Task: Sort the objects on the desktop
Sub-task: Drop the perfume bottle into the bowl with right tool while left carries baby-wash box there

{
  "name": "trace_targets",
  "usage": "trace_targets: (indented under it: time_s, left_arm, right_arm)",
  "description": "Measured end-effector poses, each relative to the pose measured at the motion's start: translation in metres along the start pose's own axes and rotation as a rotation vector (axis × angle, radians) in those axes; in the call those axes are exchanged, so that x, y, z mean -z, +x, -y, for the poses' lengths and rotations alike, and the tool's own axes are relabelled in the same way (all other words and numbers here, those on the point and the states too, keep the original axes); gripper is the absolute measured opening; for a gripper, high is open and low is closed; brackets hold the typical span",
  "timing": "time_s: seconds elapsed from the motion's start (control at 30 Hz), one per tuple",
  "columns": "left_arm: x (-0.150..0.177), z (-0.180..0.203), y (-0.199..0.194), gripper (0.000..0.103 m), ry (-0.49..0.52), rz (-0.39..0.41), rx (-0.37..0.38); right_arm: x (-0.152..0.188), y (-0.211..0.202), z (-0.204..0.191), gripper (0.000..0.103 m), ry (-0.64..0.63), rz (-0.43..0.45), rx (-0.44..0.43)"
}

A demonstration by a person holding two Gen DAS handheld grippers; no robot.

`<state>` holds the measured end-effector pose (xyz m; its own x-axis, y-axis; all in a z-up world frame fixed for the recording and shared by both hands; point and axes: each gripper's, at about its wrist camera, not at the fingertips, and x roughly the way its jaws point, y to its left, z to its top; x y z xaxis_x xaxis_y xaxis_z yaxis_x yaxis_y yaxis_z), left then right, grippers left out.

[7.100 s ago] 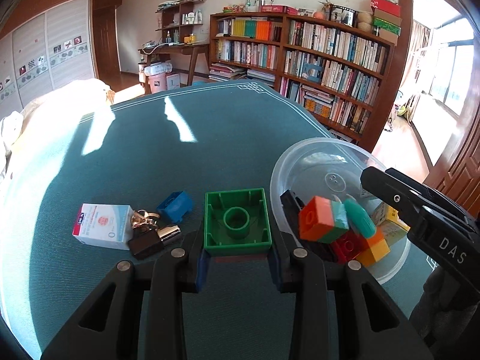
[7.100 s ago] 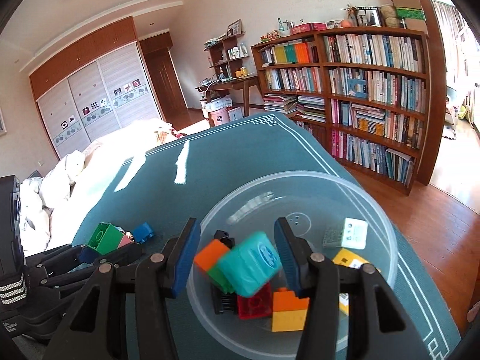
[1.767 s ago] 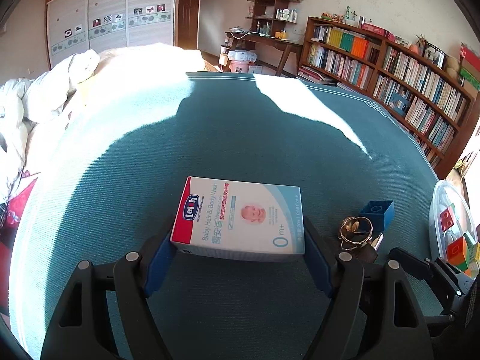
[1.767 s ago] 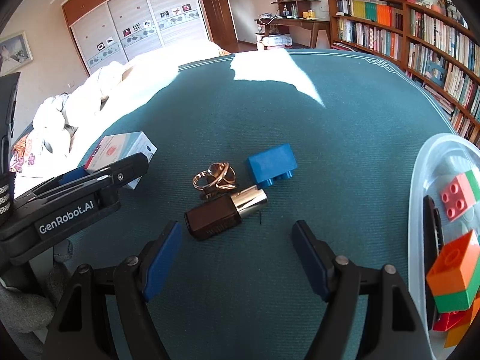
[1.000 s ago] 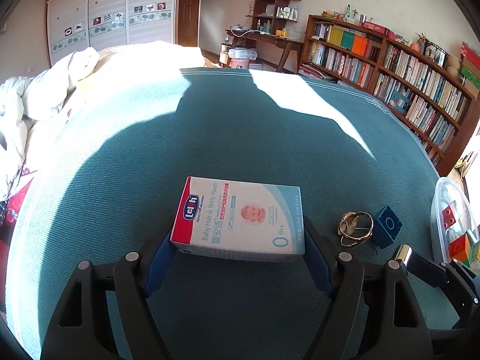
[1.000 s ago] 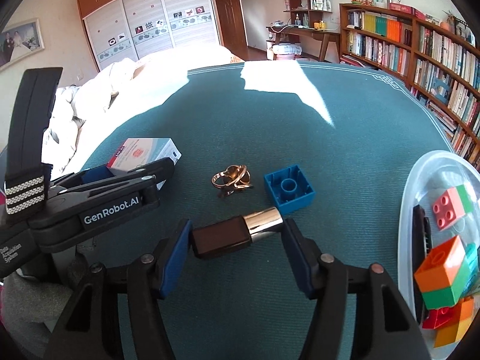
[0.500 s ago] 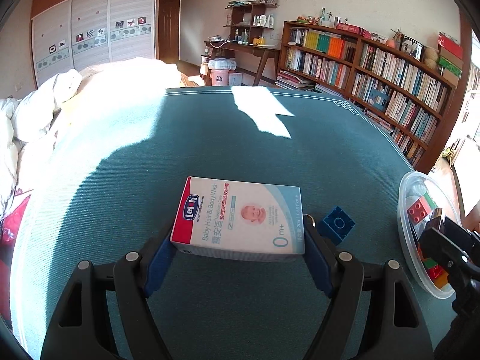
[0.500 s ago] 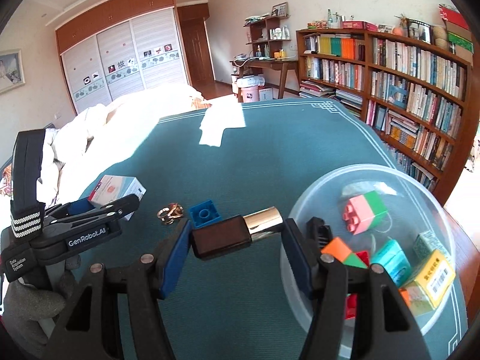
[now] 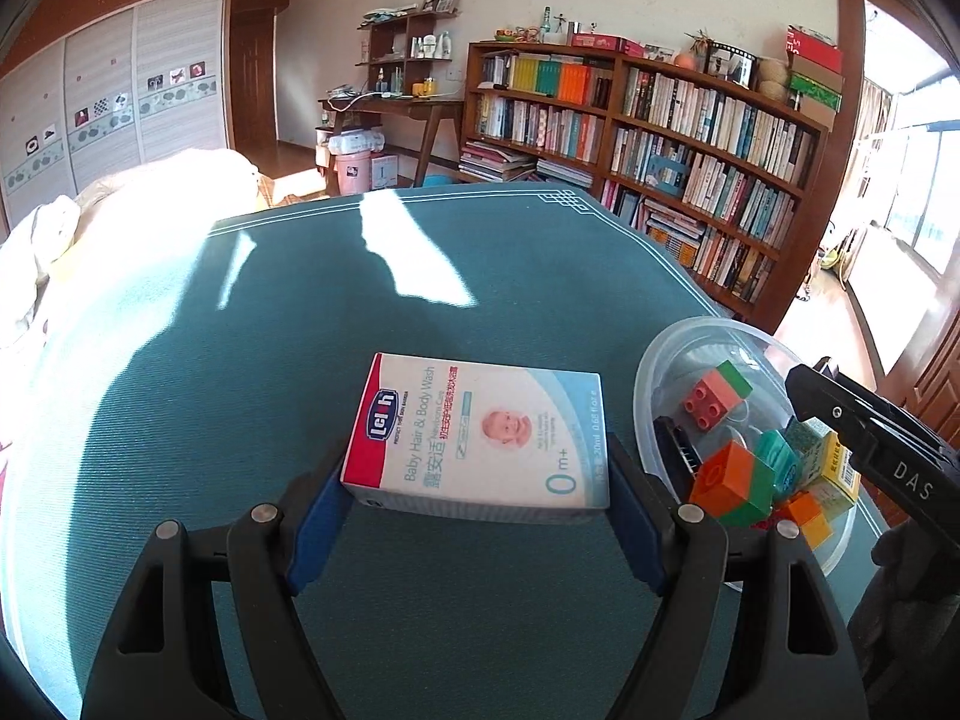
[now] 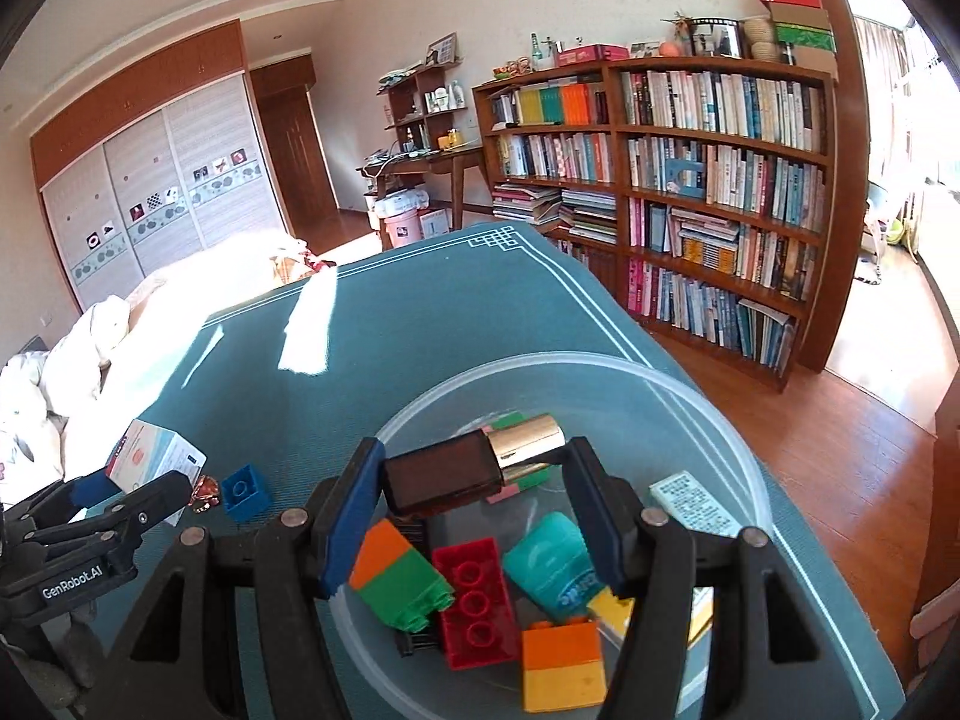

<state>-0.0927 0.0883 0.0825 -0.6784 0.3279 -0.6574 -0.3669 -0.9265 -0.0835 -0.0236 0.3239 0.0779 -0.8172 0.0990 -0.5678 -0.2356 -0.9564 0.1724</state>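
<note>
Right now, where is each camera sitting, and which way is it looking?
Left wrist view: it rides on the left tool, looking forward across the green table toward the bookshelf; its fingers clamp the baby wash box.
Right wrist view: it rides on the right tool, looking down into the clear bowl; its fingers hold the brown and gold case.
Both views show the bowl, the box and the other tool.

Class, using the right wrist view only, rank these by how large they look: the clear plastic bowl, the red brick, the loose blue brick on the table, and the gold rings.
1. Clear plastic bowl, by far the largest.
2. Red brick, though it lies nearer the camera.
3. Blue brick, lying farther away, so its true size against the red one is unsure.
4. Gold rings, smallest and partly hidden.
</note>
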Motion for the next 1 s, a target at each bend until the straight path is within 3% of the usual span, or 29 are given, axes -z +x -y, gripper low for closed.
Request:
trace_targets:
  time_s: [0.5,0.6,0.7,1.0]
  left_arm:
    - [-0.027,0.079,0.020,0.080,0.080,-0.012,0.206]
    - [-0.031,0.091,0.026,0.081,0.073,-0.025,0.269]
    - [-0.031,0.100,0.030,0.081,0.076,-0.048,0.324]
    - [-0.027,0.091,0.025,0.081,0.064,-0.024,0.266]
  right_arm:
    - [0.000,0.002,0.050,0.067,0.085,0.003,0.072]
    - [0.000,0.001,0.058,0.078,0.112,0.007,0.081]
    - [0.001,0.000,0.064,0.079,0.127,0.011,0.091]
    - [0.003,-0.003,0.060,0.079,0.137,0.013,0.080]
